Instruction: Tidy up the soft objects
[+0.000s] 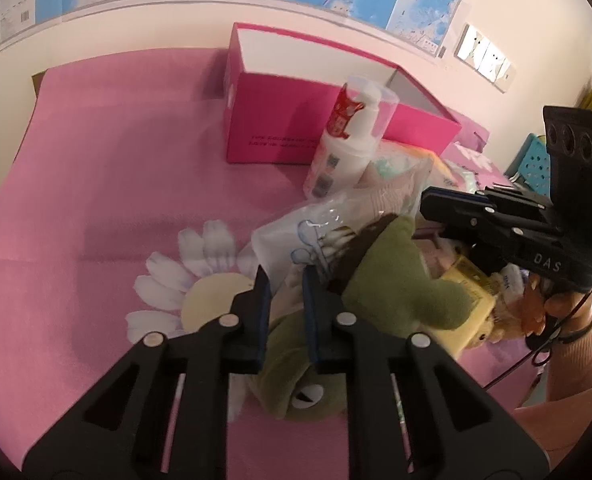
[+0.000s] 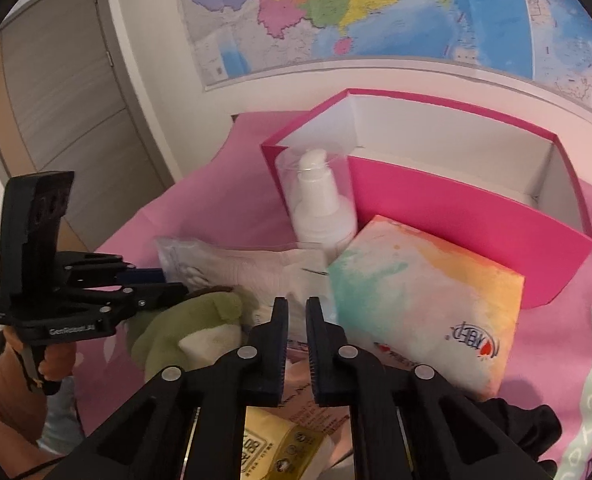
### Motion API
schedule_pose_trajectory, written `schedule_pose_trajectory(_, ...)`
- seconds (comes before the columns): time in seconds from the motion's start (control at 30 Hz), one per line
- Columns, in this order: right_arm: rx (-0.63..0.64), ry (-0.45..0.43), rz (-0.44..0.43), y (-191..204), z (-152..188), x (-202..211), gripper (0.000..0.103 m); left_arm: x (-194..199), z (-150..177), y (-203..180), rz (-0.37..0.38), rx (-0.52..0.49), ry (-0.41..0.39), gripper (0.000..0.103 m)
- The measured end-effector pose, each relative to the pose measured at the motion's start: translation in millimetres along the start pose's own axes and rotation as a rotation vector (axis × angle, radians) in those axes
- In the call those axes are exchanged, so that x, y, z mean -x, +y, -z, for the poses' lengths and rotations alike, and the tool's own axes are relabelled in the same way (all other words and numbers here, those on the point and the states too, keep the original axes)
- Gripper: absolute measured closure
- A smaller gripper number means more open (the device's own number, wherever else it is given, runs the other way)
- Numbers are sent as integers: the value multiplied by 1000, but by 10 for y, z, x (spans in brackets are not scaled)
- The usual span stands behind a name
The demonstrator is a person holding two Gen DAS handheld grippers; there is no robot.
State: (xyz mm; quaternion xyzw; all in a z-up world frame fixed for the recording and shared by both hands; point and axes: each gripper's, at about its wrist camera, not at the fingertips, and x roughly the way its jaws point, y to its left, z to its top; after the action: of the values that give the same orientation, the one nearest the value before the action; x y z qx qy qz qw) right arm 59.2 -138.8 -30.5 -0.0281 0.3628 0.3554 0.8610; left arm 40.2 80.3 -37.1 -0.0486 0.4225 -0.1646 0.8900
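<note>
A green plush frog (image 1: 392, 280) lies on the pink bed. My left gripper (image 1: 286, 280) is over it, its fingers a little apart around a fold of the frog. In the right wrist view the frog (image 2: 184, 320) lies left of my right gripper (image 2: 296, 304), and the left gripper (image 2: 152, 284) reaches it from the left. My right gripper's fingers stand slightly apart, over a cream packet and a yellow wipes pack (image 2: 280, 452), holding nothing that shows. An open pink box (image 2: 456, 200) stands behind.
A white pump bottle (image 2: 320, 208) stands in front of the box. A pastel tissue pack (image 2: 424, 308) leans by it. A clear bag of cotton swabs (image 1: 312, 232) lies by the frog. A black cloth (image 2: 516, 428) lies at right. A map covers the wall.
</note>
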Motion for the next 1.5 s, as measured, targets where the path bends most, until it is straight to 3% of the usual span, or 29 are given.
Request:
schedule_pose_trajectory(0.1,11,-34,-21,18,-33,103,97,24,-31,-71,-17,-28,-16,86)
schedule_pose_trajectory(0.23,-13,-49,17,-59,-42,182,94,-73,-31,-23,-32,-14,13,86)
schedule_pose_trajectory(0.3,-30,-43,37,-108,-33,202,85,-90,-15,4,-44,-10,17,86)
schedule_pose_trajectory(0.37,-45,-51,55,-144,3,234,59,-98,-10,14,-44,-12,19,86)
schedule_pose_trajectory(0.43,-44,-35,62,-158,34,214,54,-107,-12,15,-47,-16,21,86)
schedule_pose_trajectory(0.6,-18,-24,50,-165,-90,119,57,-122,-19,21,-42,-13,23,86)
schedule_pose_trajectory(0.67,-6,11,16,-153,-92,39,81,-132,-21,22,-49,-12,24,86)
schedule_pose_trajectory(0.77,32,29,42,-107,-83,-10,90,-118,-33,30,-36,0,25,86)
schedule_pose_trajectory(1.07,-1,-60,-8,-118,-153,430,91,280,-258,-118,-4,-33,-86,86)
schedule_pose_trajectory(1.33,40,-206,-14,-101,-652,934,91,697,-785,-355,-34,-142,-237,86)
schedule_pose_trajectory(1.5,32,-269,-7,-238,-922,1048,91,633,-1168,-403,-62,-163,-255,86)
